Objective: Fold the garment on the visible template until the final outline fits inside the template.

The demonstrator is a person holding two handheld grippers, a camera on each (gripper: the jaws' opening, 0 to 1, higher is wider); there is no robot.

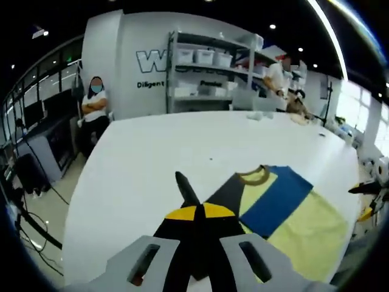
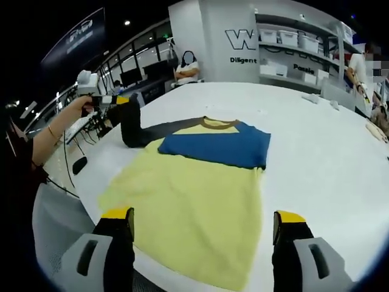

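Garment (image 2: 200, 194): a pale yellow shirt with a blue band across the chest, a brown collar and dark sleeves, lying mostly flat on a large white desk (image 2: 316, 158). In the right gripper view it sits in the middle of the desk, its hem nearest the camera and its collar on the far side. The right gripper (image 2: 203, 234) hangs just above the near hem, its fingers (image 2: 120, 228) spread wide apart and holding nothing. At the far left, a person's hand (image 2: 82, 104) holds the left gripper (image 2: 124, 103) over the shirt's dark sleeve (image 2: 137, 131), which is lifted off the desk. In the left gripper view, the left gripper's fingers (image 1: 216, 211) are closed together, pinching that dark sleeve. Beyond the desk stand shelves (image 1: 206, 67) and a person in white (image 1: 94, 106).
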